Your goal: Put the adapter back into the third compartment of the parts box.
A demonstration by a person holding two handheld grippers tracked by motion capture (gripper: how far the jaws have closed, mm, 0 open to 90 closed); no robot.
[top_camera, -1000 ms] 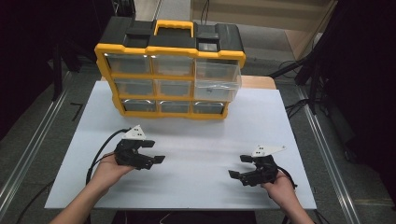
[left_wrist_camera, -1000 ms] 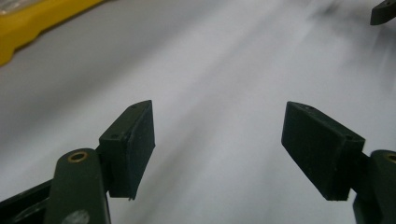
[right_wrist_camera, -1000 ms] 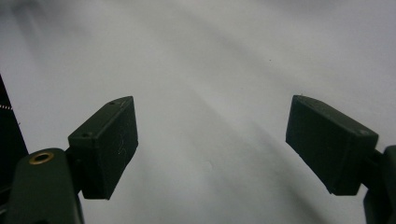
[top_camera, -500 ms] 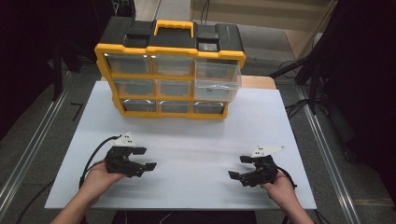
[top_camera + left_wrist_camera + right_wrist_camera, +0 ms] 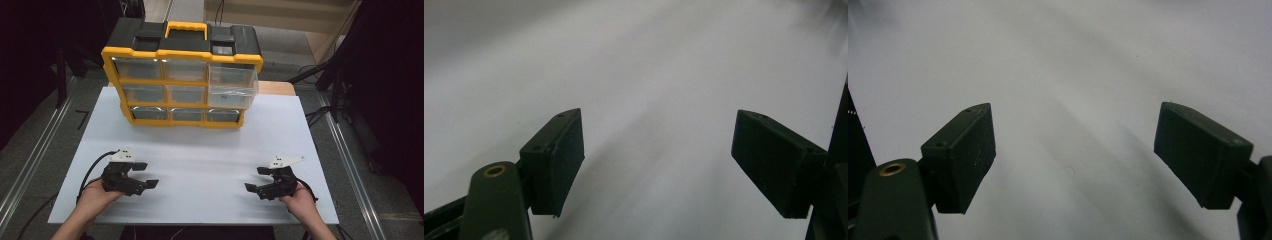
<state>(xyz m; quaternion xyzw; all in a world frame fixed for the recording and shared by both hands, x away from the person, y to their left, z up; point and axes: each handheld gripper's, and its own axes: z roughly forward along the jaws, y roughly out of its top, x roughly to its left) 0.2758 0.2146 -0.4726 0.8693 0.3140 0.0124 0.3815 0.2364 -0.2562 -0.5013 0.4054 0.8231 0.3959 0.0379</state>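
A yellow and black drawer organizer [image 5: 182,75] stands at the far side of the white table [image 5: 200,160], its clear drawers facing me. The right middle drawer [image 5: 232,92] sticks out a little. My left gripper [image 5: 144,175] rests low over the near left of the table, open with nothing between its jaws. My right gripper [image 5: 257,179] rests over the near right, also open and empty. In the left gripper view the left gripper [image 5: 658,155] looks at bare white tabletop, as does the right gripper [image 5: 1074,152] in the right gripper view.
A wooden surface [image 5: 275,87] shows behind the organizer at the right. Metal rails [image 5: 350,170] run along both sides of the table. Cables [image 5: 92,170] trail from the grippers toward the near edge.
My left gripper has drawn back toward the near edge and a little left. The right gripper has stayed put.
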